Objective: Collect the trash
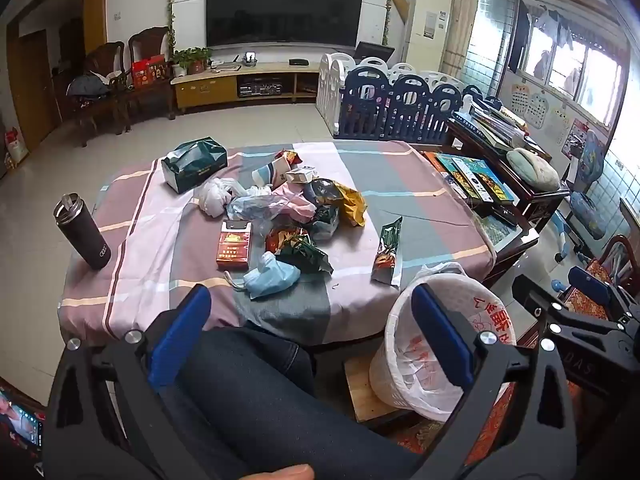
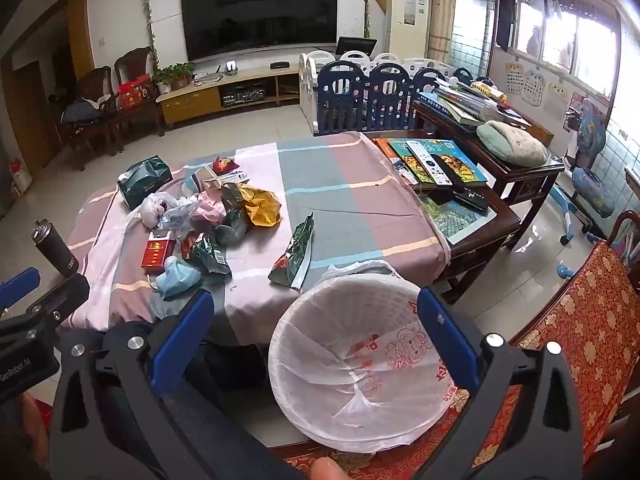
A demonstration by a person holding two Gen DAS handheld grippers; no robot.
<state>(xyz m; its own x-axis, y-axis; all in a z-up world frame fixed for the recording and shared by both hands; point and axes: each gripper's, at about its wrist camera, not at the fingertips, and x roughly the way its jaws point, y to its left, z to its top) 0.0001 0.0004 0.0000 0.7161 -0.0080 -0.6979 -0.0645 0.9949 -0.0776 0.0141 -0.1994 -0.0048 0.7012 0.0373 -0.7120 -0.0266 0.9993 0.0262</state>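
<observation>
Hovering off the near edge of the surface [image 1: 400, 168], left gripper [image 1: 312, 336] and right gripper [image 2: 316, 332] both have fingers apart, empty. Trash pile [image 1: 288, 216] sits mid-surface, toward left edge: light, crinkly, soft; pinch a bunched fold. Lined bin [image 2: 360, 364] waits below the near edge.

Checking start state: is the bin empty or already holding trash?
Empty. The right wrist view looks into the bin: only the white liner shows, down to the bottom, nothing in it.

Black plastic left gripper [image 1: 311, 316], blue pads on fingers [image 1: 180, 332], silver screw heads at pivots. Right gripper [image 2: 314, 322] same build; "GenRobot.AI" printed white on neighbouring black body. Dark denim trouser leg [image 1: 256, 396] below.
</observation>
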